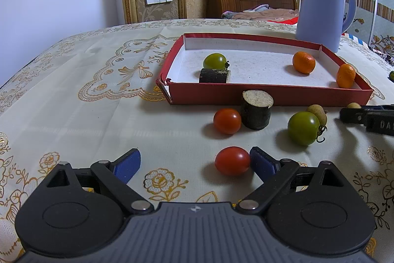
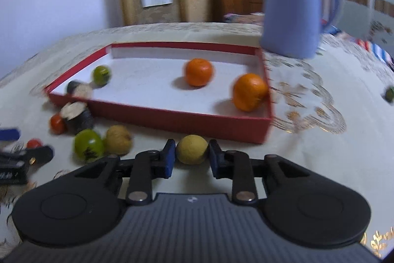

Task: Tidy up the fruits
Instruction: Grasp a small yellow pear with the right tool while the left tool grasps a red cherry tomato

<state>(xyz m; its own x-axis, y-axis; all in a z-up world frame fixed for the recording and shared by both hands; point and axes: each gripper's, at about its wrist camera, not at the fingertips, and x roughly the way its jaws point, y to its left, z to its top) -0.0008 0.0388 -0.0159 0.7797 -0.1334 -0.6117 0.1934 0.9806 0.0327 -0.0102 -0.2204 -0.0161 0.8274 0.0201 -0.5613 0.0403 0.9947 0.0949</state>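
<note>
right claw pinching a small tan fruit beside the red tray

the right claw (image 2: 192, 159) is pressed onto a small tan fruit (image 2: 192, 149) on the desk (image 2: 320, 164), just before the near wall of the red tray (image 2: 177, 118), its blue pads at the fruit's widest sides. the fruit looks light, round and thin-skinned, so it likely rolls and bruises; a gentle grip across its middle suits it. the left claw (image 1: 194, 164) stands spread, holding nothing, one pad just beside a red tomato (image 1: 232, 161). two oranges (image 2: 199, 72) and a green tomato (image 2: 101, 75) already lie in the tray.
</note>
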